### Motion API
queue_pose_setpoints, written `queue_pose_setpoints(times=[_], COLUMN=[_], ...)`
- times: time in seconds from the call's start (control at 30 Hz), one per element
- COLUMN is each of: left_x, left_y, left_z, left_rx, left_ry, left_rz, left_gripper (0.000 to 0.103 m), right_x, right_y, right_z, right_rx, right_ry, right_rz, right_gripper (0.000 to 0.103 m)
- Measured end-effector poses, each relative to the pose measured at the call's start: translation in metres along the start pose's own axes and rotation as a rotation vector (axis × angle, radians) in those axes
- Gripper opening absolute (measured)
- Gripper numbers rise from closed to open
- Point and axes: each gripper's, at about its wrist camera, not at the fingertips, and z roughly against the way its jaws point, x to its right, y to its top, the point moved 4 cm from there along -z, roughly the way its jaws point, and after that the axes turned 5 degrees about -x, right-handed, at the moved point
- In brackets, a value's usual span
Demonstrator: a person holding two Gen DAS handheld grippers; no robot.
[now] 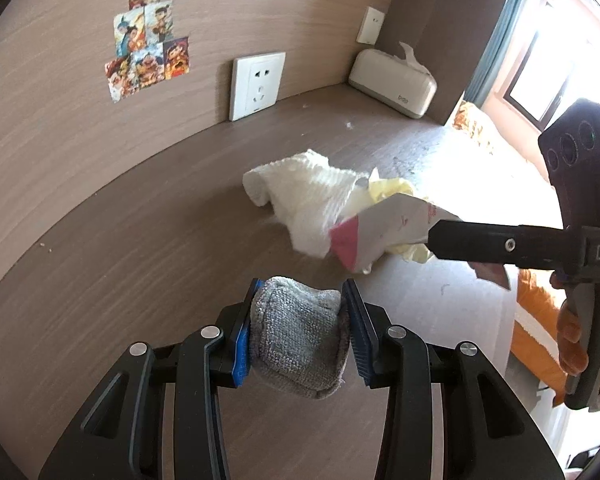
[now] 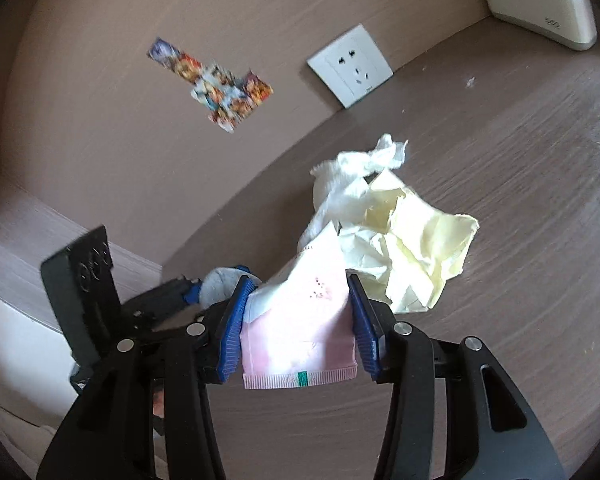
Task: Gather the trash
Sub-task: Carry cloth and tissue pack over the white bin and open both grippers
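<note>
Your left tool point(image 1: 300, 320) is clamped on a wad of grey cloth point(image 1: 296, 344); both blue pads point(image 1: 242, 340) press into its sides, and the wad bulges out above and below them. From the right wrist view that tool point(image 2: 204, 288) shows at lower left, the grey wad point(image 2: 216, 284) peeking out of it.

Your right tool point(image 2: 300, 328) grips a pink and white wrapper point(image 2: 300, 332), pinched flat between its pads point(image 2: 230, 340), with the ribbed bottom seam hanging below them. In the left wrist view the same tool point(image 1: 436, 240) reaches in from the right, the wrapper point(image 1: 380, 232) sticking out ahead of its fingers above the table point(image 1: 140, 240), and your hand point(image 1: 572, 336) wraps the handle.

Just beyond the wrapper, two more pieces lie on the table point(image 2: 520, 200): a crumpled white paper towel point(image 2: 352, 184) and, touching it on the right, a crumpled pale yellow paper point(image 2: 428, 252). The left wrist view shows the towel point(image 1: 300, 188) with the yellow paper point(image 1: 392, 192) partly hidden behind the wrapper.

Farther back, a white wall socket point(image 1: 256, 84) sits on the wood panel just above the table's edge, a cluster of colourful stickers point(image 1: 148, 52) higher to its left, and a beige tissue box point(image 1: 392, 84) stands in the far corner.
</note>
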Motion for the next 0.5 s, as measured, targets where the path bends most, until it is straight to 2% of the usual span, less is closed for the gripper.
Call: queue_pose_setpoints(times=[0.27,0.5], left_x=[0.025,0.057], left_y=[0.002,0.014], left_z=[0.017,0.029], left_rx=[0.033,0.067], left_ry=[-0.01,-0.015], left_rz=[-0.021,-0.071], left_gripper=[0.04,0.04], right_x=[-0.012,-0.027], right_y=[0.004,0.01], right_z=[0.03,0.072], right_rx=[0.059,0.142], right_ry=[0.069,0.049], right_rz=[-0.015,0.044], right_gripper=[0.049,0.049])
